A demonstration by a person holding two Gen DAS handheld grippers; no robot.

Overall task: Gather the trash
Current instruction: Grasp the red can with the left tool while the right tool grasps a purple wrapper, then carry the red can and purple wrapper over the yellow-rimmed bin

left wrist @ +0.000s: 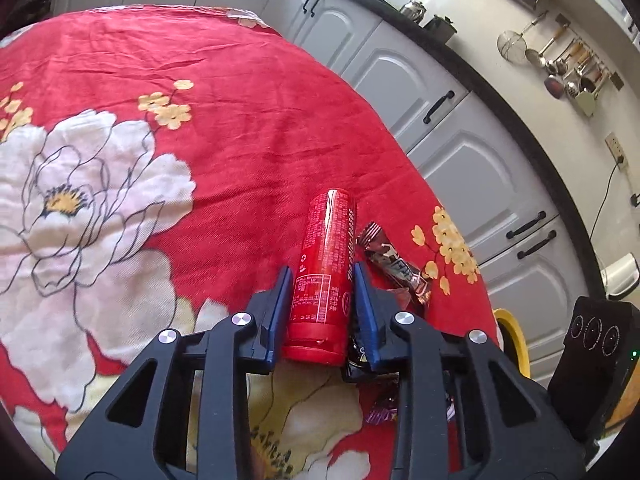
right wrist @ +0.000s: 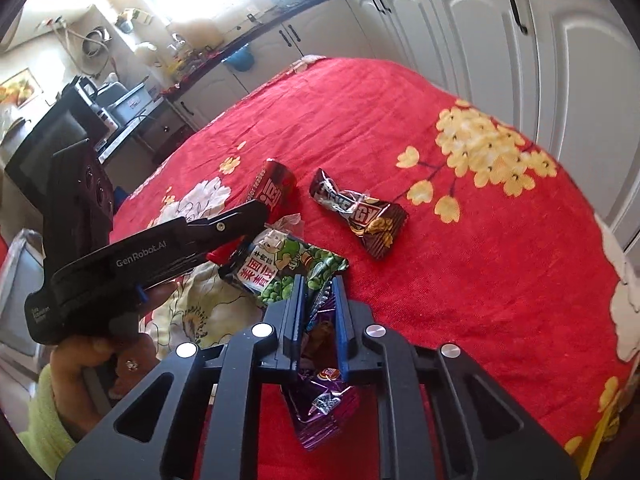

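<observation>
Purple wrapper [right wrist: 320,396] sits pinched in the right gripper [right wrist: 318,300]; left gripper [left wrist: 322,292] clamps the red can [left wrist: 326,264], brown wrapper [left wrist: 394,264] at its three o'clock.

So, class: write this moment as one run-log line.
left claw: shut on red can | right claw: shut on purple wrapper | loose: brown wrapper, green packet

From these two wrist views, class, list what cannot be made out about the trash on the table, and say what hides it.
- Purple wrapper: right wrist view; its top is hidden between the right gripper.
- Red can: right wrist view shows only its far end; the left gripper covers the rest.
- Green snack packet: absent from the left wrist view.
- Brown wrapper: lettering partly creased, unreadable in both views.
</observation>
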